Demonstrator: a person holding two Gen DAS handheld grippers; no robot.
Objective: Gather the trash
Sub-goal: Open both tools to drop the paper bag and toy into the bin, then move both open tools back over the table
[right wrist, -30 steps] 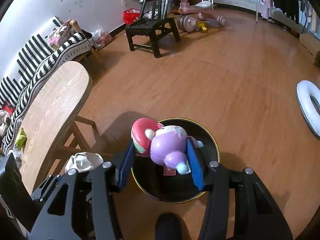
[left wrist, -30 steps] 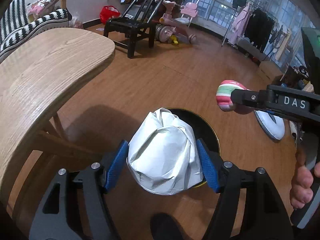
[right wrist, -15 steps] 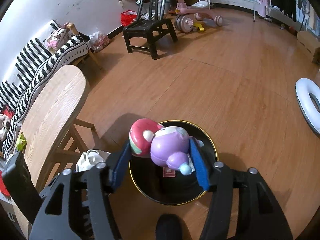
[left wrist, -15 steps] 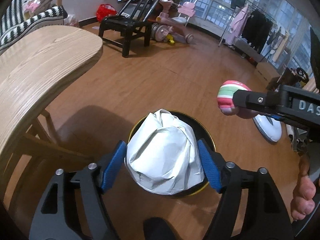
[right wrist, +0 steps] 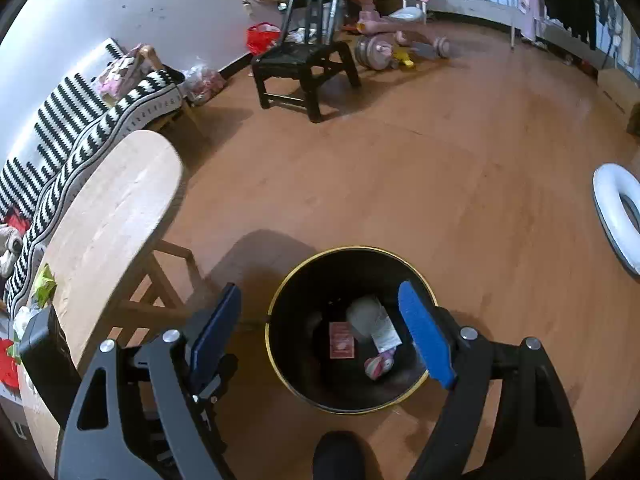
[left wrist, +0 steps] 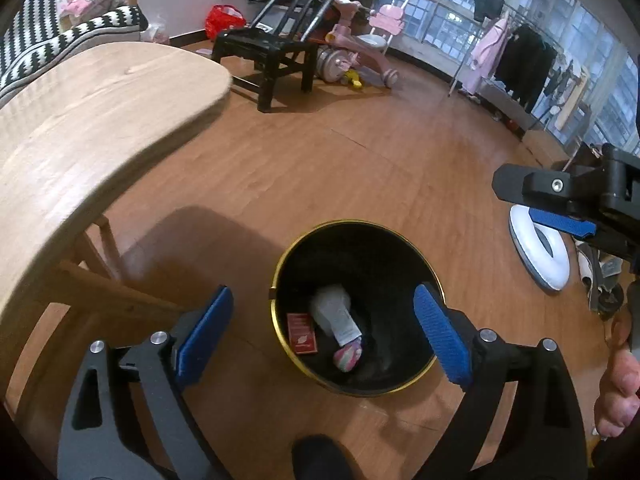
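A black trash bin with a gold rim [left wrist: 280,280] stands on the wooden floor right below both grippers. Inside it lie crumpled white paper [left wrist: 334,312], a small red packet [left wrist: 302,334] and a pink striped toy [left wrist: 348,358]. My left gripper [left wrist: 322,300] hangs over the bin, its jaws opening, with nothing between the blue pads. The right gripper [right wrist: 320,292] is also above the bin rim [right wrist: 276,304], jaws opening and empty. In its view the paper [right wrist: 370,316], packet [right wrist: 342,340] and toy [right wrist: 378,366] rest on the bin's bottom. The right gripper [left wrist: 516,200] also shows at the right of the left wrist view.
A curved wooden table [left wrist: 80,120] stands just left of the bin, with a green wrapper [right wrist: 44,288] on it. A black chair [left wrist: 276,52] and a pink tricycle [left wrist: 360,52] are farther back. A white ring [left wrist: 540,252] lies on the floor to the right. A person's hand [left wrist: 616,392] holds the right gripper.
Both grippers opened. The white paper ball left the left gripper and the pink and purple toy left the right gripper; both now lie in the bin.
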